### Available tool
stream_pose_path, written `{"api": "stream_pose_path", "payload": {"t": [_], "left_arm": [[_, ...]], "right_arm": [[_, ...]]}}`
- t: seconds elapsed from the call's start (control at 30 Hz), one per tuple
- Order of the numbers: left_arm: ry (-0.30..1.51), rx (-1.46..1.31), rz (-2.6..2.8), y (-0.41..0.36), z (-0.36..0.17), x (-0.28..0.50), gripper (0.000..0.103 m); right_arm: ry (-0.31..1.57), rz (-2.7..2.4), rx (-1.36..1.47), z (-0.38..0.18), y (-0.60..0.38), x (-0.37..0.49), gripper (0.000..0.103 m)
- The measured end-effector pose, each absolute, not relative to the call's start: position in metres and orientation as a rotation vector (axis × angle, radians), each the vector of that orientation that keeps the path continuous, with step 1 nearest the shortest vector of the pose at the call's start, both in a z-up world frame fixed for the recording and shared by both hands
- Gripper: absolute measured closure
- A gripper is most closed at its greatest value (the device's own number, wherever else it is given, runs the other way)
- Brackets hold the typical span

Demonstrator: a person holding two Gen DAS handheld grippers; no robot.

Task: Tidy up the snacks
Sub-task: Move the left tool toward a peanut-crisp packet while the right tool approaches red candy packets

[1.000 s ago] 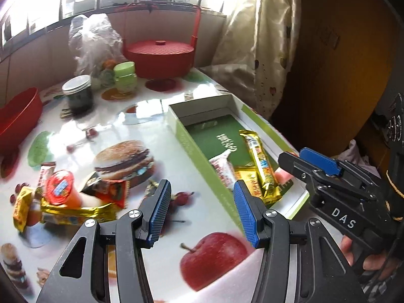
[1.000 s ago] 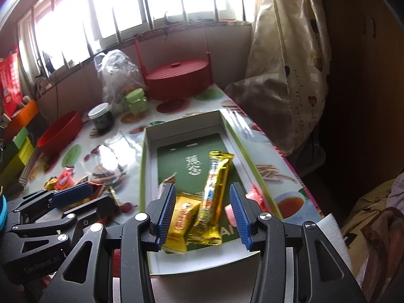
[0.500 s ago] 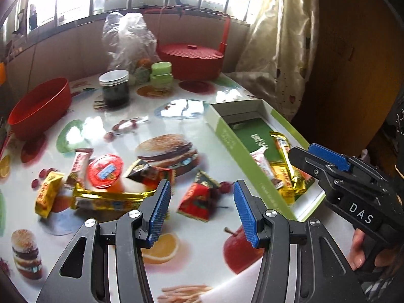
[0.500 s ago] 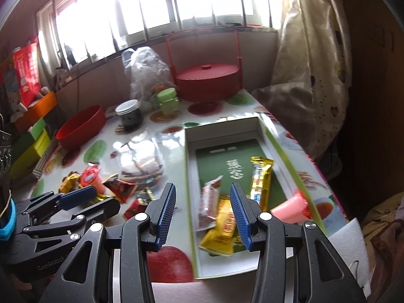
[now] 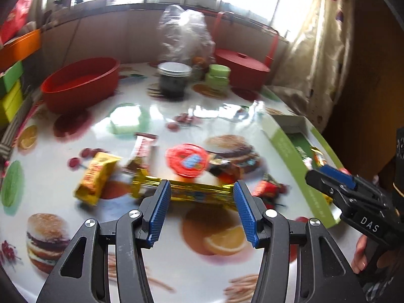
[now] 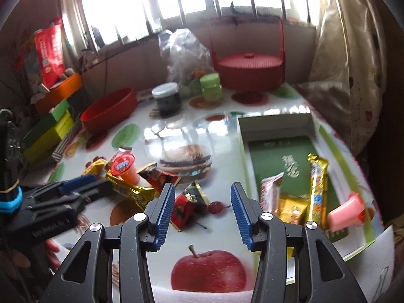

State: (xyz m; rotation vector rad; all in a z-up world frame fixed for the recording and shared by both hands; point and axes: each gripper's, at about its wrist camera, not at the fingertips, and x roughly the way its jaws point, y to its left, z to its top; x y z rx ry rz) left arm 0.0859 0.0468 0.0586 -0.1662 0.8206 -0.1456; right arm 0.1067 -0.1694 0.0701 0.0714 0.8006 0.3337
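Loose snacks lie on the printed table: a long gold bar (image 5: 197,193), a yellow pack (image 5: 94,179), a jelly cup with a red lid (image 5: 188,160) and a red packet (image 5: 270,189). My left gripper (image 5: 200,192) is open just short of the gold bar, touching nothing. My right gripper (image 6: 202,192) is open and its jaws are opening, with the red packet (image 6: 188,203) on the table beyond the left finger and nothing gripped. To the right, the green box (image 6: 277,126) holds a gold bar (image 6: 317,189), a white wrapper (image 6: 271,192), a yellow pack (image 6: 290,208) and a pink cup (image 6: 347,210).
Farther back stand a red bowl (image 5: 80,85), a dark jar (image 5: 174,80), a green jar (image 5: 217,75), a red lidded basket (image 6: 248,68) and a plastic bag (image 6: 186,53). Coloured boxes (image 6: 50,131) are stacked off the table's left side. A curtain hangs at the right.
Both grippers have moved left, away from the green box and over to the loose snacks. The box has slid to the right in both views. The right jaws stand slightly wider.
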Motion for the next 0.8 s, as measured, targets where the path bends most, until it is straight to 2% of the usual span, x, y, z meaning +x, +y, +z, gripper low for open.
{"api": "stream_pose_path", "payload": {"t": [0.43,0.6,0.8], "left_arm": [[0.842,-0.212,0.025,0.124,0.041,0.092,0.050],[0.868,-0.219,0.073,0.144,0.029,0.097,0.050],[0.894,-0.211,0.081,0.154,0.020,0.108,0.050]], "right_arm": [[0.908,0.326,0.071,0.037,-0.139,0.125,0.057],[0.929,0.294,0.061,0.028,-0.133,0.130,0.046],[0.951,0.242,0.028,0.020,-0.129,0.137,0.045]]}}
